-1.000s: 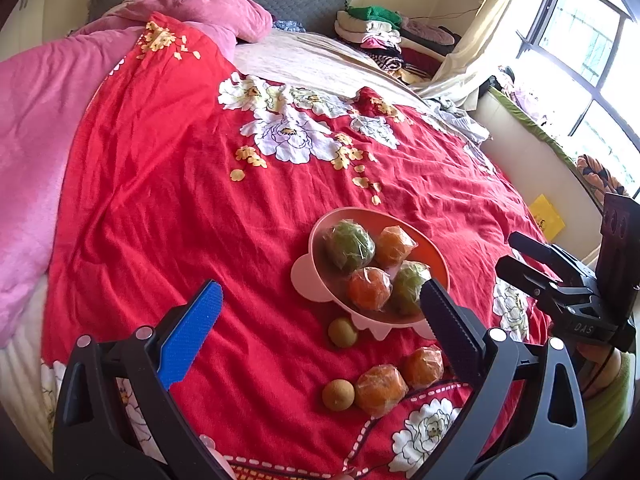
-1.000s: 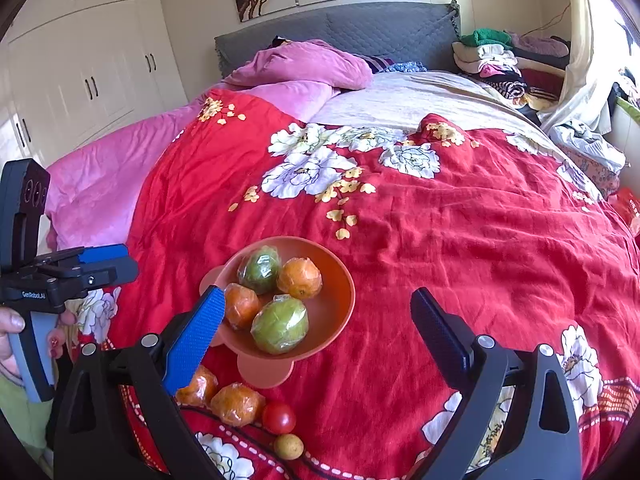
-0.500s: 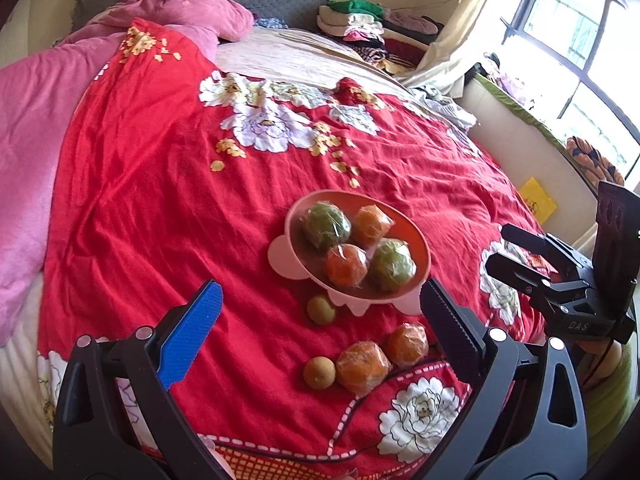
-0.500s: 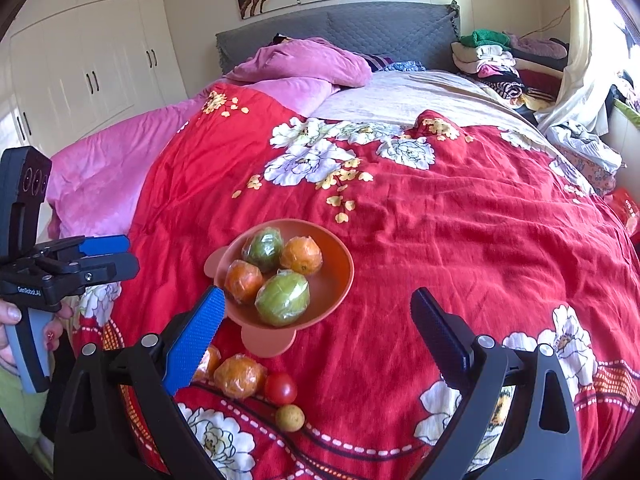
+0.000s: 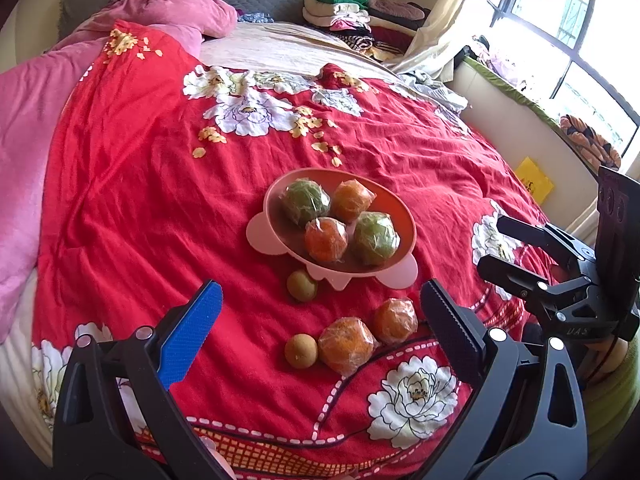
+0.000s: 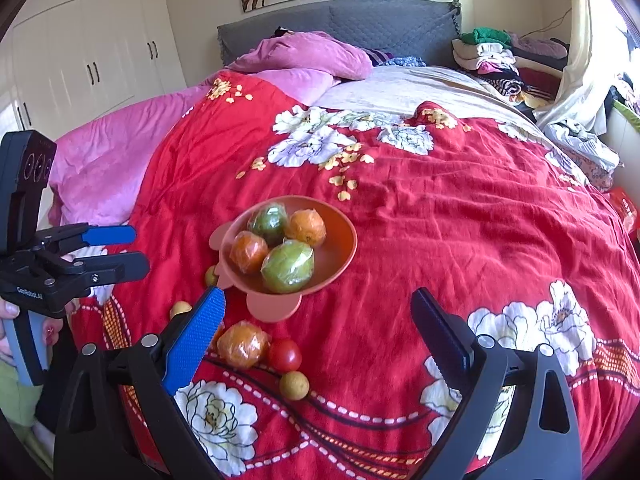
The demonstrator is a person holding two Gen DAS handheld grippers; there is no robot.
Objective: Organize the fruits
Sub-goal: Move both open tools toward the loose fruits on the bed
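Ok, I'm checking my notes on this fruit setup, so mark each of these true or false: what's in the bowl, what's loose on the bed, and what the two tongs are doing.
1. The orange-pink plastic bowl holds four wrapped fruits. True.
2. Both green wrapped fruits lie loose on the red floral bedspread. False: both sit in the bowl.
3. A small red tomato lies on the bedspread beside a wrapped orange. True.
4. The left tongs are shut on a fruit. False: they are open and hold nothing.
5. The right tongs are open. True.
6. The bowl stands on a wooden table. False: it stands on the bedspread.
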